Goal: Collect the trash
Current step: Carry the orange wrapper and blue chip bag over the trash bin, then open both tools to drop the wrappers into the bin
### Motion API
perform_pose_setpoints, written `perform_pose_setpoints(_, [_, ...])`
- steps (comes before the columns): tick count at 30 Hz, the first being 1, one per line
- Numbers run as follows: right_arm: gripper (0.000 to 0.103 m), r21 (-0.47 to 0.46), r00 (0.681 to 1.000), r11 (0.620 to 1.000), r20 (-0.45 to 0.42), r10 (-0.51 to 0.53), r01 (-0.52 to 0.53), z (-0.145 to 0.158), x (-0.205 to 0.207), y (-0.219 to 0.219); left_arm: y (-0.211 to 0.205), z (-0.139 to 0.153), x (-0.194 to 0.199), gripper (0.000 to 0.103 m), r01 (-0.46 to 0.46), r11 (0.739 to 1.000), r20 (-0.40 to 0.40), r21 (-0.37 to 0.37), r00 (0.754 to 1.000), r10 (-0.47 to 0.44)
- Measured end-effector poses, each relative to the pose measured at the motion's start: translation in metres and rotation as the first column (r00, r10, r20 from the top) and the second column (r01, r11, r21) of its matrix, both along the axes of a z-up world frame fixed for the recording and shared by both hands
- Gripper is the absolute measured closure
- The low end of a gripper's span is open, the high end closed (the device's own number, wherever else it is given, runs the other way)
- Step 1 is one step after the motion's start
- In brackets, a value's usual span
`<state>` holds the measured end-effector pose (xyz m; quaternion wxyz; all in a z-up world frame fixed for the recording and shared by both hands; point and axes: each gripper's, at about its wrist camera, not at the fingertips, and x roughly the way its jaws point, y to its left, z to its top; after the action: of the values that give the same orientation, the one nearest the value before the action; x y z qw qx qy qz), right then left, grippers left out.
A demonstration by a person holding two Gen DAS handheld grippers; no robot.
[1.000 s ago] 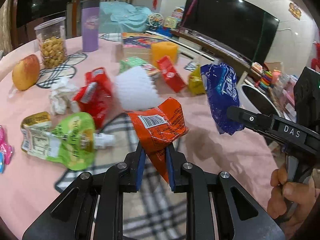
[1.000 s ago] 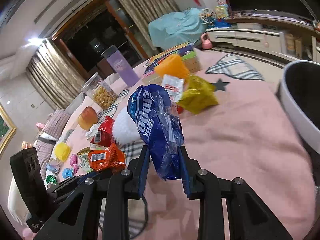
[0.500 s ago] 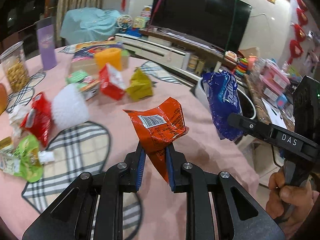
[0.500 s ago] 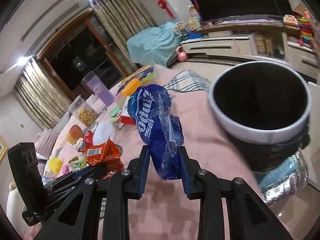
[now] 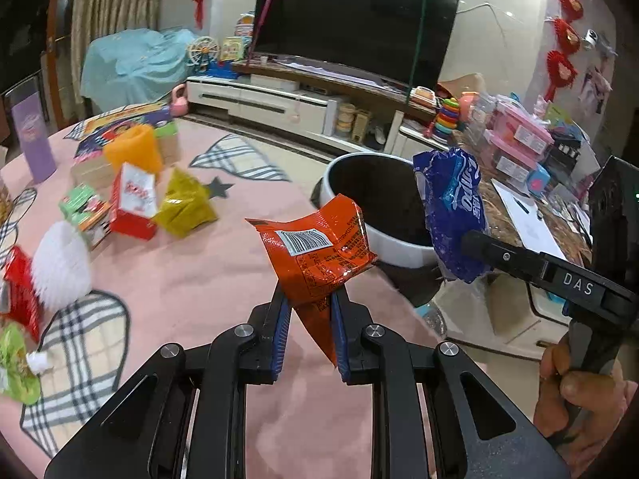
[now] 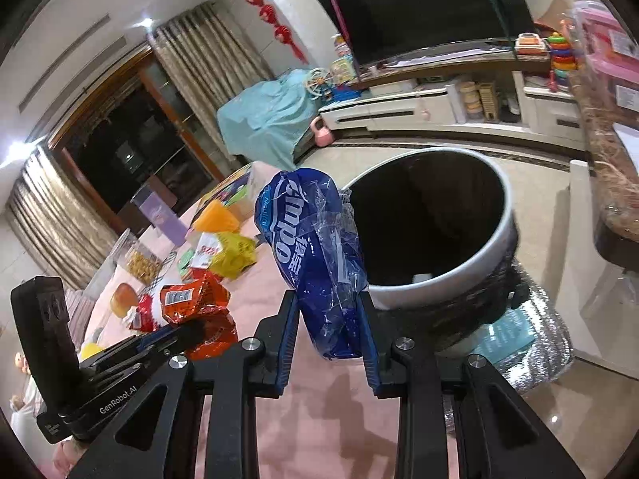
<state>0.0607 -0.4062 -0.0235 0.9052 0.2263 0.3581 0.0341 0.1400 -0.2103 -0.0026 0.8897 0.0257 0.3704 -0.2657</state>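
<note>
Big dark television (image 5: pixel 355 20) on the far wall, red ornaments (image 5: pixel 561 62) hanging beside it, a long white cabinet (image 5: pixel 275 105) underneath. Nearer in, the round table under its pink cloth (image 5: pixel 199 275) with plaid patches, litter spread across it: a yellow packet (image 5: pixel 183 203), a red and white carton (image 5: pixel 133 201), an orange foam sleeve (image 5: pixel 133 151), a white foam net (image 5: pixel 60 265). Just past the table edge stands the white-rimmed trash bin (image 6: pixel 447 223), mouth open and dark inside.

Now the writing: "DAS" on the right tool's arm in the left view, "GenRobot.AI" on the left tool's body in the right view. The blue wrapper (image 6: pixel 319 255) shows large white letters, only partly readable. The orange wrapper (image 5: pixel 319 251) carries a barcode label.

Both tools tilt downward. The left gripper (image 5: pixel 306 327) pinches the orange wrapper by its lower corner, above the cloth near the bin. The right gripper (image 6: pixel 328 331) clamps the blue wrapper, just beside the bin's rim. A hand (image 5: pixel 575 391) grips the right tool's handle.
</note>
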Motion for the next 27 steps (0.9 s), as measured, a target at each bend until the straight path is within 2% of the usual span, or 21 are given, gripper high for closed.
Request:
perform_pose_setpoints(15, [0.074,-0.018,0.997,0.997,0.000,-0.077,0.077,0.005,0.017,-0.045,-0.056,0.012,0.026,0.085,0.065,0.998,0.020,0.021,0.998,-0.066])
perform_pose_setpoints(27, [0.074,-0.014,0.996,0.996,-0.013,-0.091,0.090,0.000,0.039,-0.063,-0.091,0.014,0.046,0.085,0.093,0.994,0.021,0.049,0.995,-0.094])
